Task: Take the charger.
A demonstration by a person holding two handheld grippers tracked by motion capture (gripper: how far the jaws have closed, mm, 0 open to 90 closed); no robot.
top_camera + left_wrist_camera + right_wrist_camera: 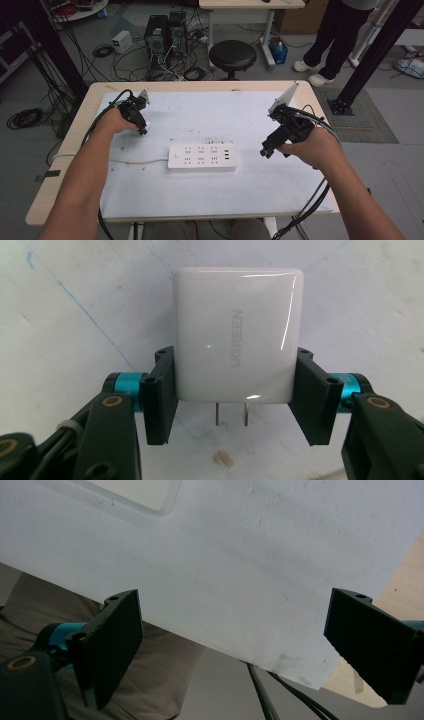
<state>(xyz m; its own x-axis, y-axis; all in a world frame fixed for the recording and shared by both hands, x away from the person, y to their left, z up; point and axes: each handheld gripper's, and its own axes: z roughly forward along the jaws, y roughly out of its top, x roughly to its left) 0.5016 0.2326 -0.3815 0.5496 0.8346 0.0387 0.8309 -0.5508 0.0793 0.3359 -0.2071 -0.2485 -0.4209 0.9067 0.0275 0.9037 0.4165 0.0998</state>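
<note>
A white UGREEN charger (pixel 235 335) with two metal prongs (pixel 231 415) sits clamped between the pads of my left gripper (pixel 234 377), prongs pointing back toward the camera. That left gripper (pixel 141 130) hovers over the white mat (pixel 200 195) at the left, up and left of a white power strip (pixel 201 156) lying flat mid-table. My right gripper (pixel 266 151) stands just right of the strip. In the right gripper view its jaws (pixel 245 625) are spread wide with nothing between them, above the mat's front edge, and a corner of the power strip (pixel 135 492) shows at the top.
The strip's white cord (pixel 135 161) runs left across the mat. Beyond the table's far edge stand a black stool (pixel 232 55), computer towers (pixel 165 32) amid tangled cables, and a person (pixel 335 35) at the back right.
</note>
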